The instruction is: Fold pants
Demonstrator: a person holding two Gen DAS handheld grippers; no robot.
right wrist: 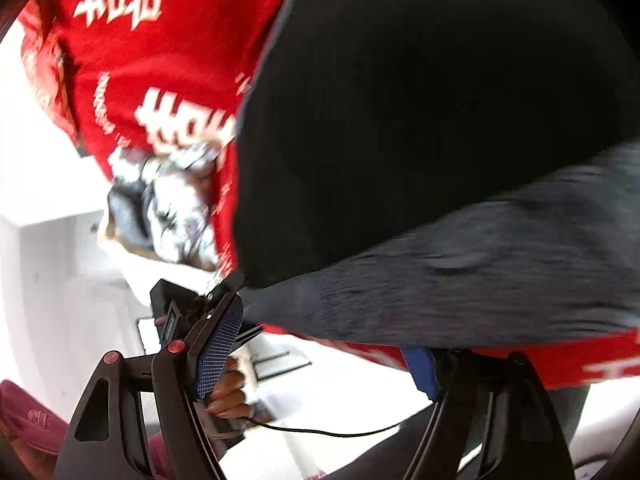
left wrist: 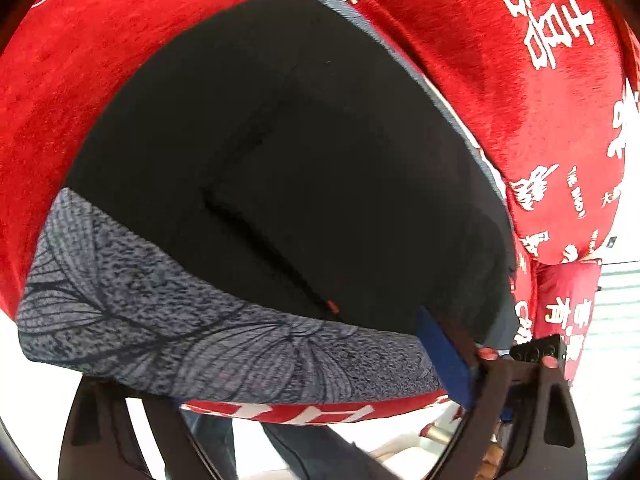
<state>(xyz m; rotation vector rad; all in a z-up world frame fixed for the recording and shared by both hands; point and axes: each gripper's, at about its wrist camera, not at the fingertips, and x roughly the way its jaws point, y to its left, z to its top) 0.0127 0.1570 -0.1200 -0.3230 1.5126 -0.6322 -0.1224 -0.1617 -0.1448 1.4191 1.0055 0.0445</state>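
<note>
Left wrist view: the pants, black with a grey leaf-patterned waistband, lie flat on a red blanket printed with white characters. The waistband is the edge nearest the camera. The left claw stands spread wide, with the waistband lying across the gap between its fingers. Its blue pad sits at the waistband's right end, while the other finger is mostly hidden beneath the cloth. Whether either pad presses on the fabric cannot be told.

Right wrist view (blurred): the same pants fill the upper right, waistband lowest, resting on the red blanket. The right claw is spread, both blue pads just below the waistband's lower edge, with nothing pinched between them. A crumpled grey-and-white cloth lies at the blanket's left edge. A hand shows behind the left finger of this claw.
</note>
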